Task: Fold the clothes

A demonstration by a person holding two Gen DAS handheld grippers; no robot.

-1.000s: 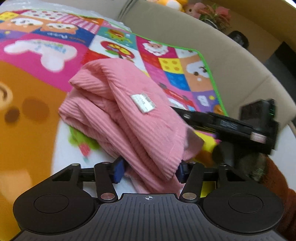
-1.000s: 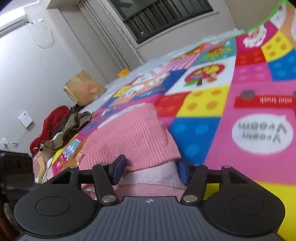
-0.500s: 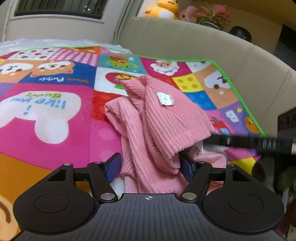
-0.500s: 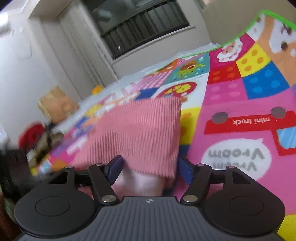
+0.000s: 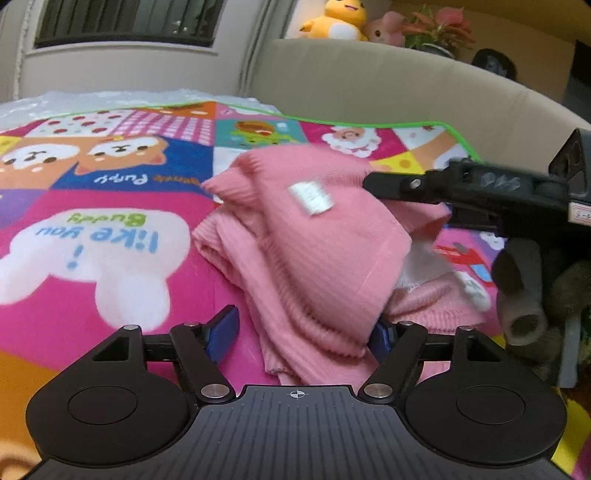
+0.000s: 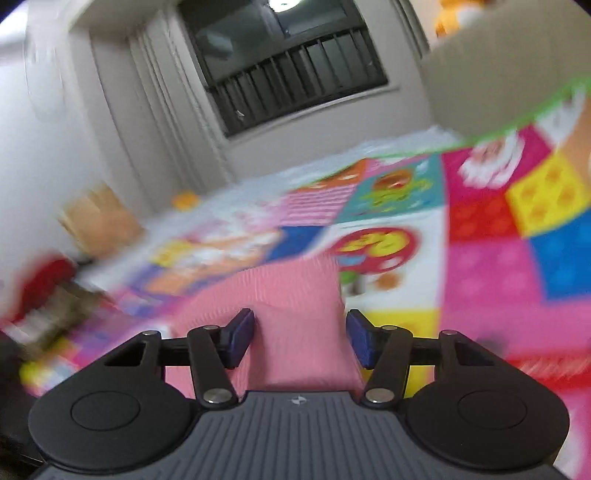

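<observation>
- Pink ribbed garment (image 5: 317,236) lies bunched on the play mat (image 5: 110,236), running away from me.
- My left gripper (image 5: 303,332) gapes, cloth draped between its fingers.
- My right gripper (image 6: 301,338), spread too, straddles its far-right edge.

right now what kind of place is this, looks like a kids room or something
Probably a home living room or play area: a cartoon play mat covers the floor, a beige sofa has plush toys on its back, and there is a barred window.
</observation>
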